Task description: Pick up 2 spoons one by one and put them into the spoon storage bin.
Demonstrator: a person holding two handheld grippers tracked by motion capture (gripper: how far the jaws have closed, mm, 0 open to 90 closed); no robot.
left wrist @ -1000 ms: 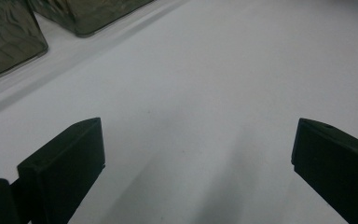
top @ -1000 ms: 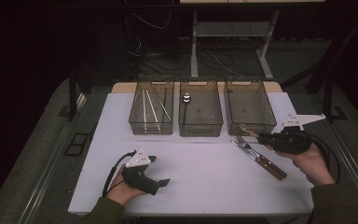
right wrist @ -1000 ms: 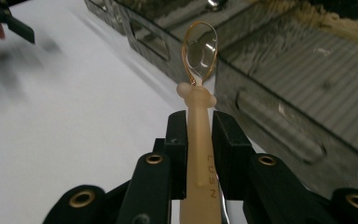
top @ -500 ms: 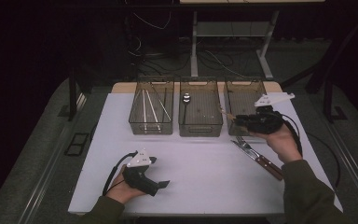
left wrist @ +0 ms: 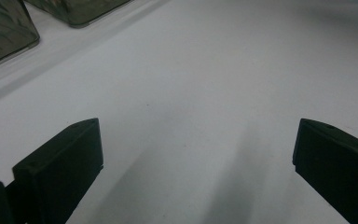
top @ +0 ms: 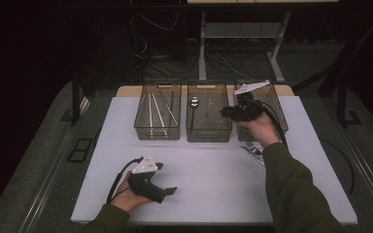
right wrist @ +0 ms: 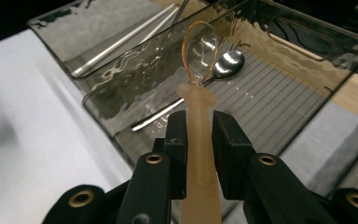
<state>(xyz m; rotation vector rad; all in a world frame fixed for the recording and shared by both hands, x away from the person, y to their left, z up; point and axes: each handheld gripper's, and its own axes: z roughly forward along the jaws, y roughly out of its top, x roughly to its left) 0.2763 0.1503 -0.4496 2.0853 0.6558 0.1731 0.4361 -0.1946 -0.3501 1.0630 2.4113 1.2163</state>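
My right gripper is shut on the handle of a translucent amber plastic spoon, whose bowl points away from me. In the high view the right gripper hangs over the right side of the middle clear bin. On that bin's floor lies a metal spoon. My left gripper rests on the white table near the front left. Its jaws stand wide apart with bare table between them.
Three clear bins stand in a row at the back. The left bin holds long metal sticks; the right bin is partly behind my hand. Some cutlery lies on the table in front of the right bin.
My right gripper has travelled left and toward the back, from beside the loose cutlery to above the middle bin. The left gripper has stayed where it was.
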